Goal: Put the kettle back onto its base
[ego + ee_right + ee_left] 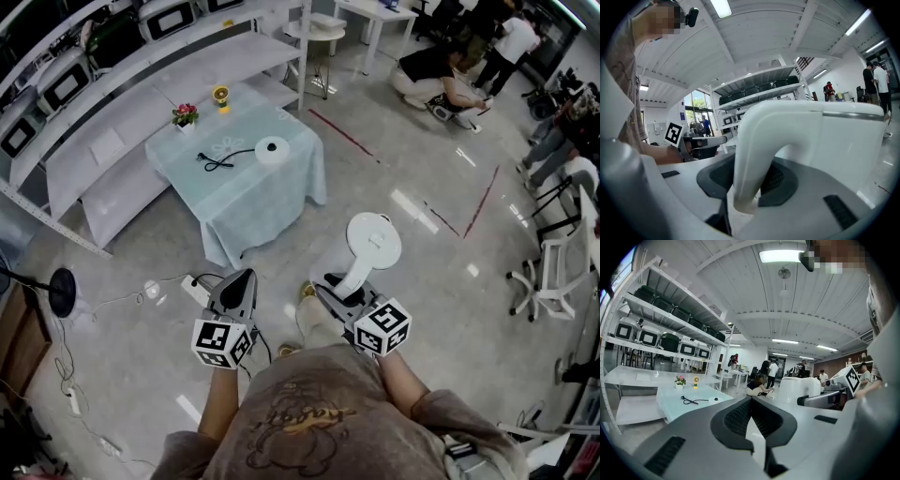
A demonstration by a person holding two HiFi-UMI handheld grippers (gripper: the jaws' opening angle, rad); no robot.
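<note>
1. The kettle (372, 242) hangs from the right gripper (336, 287) above the floor (422, 169), well apart from the table (281, 202). It is not yet on its base (272, 148).
2. The base lies on the table's pale cloth, with its cord (217, 161) trailing off to one side. Its top face is bare and ready to receive the kettle.
3. The kettle is held by its handle (749, 154). This grip appears chosen to keep the body roughly upright and the underside free for seating on the base.
4. The right gripper's jaws are clenched on the handle. The dark pads (779, 180) press on either side of it, so the handle's thickness keeps them partway apart.
5. The left gripper (246, 276) has its jaws brought together with nothing between them. It rides just beside the right gripper and touches no object.
6. Judged from this layout, the carry to the table remains to be done, followed by the lowering onto the base
</note>
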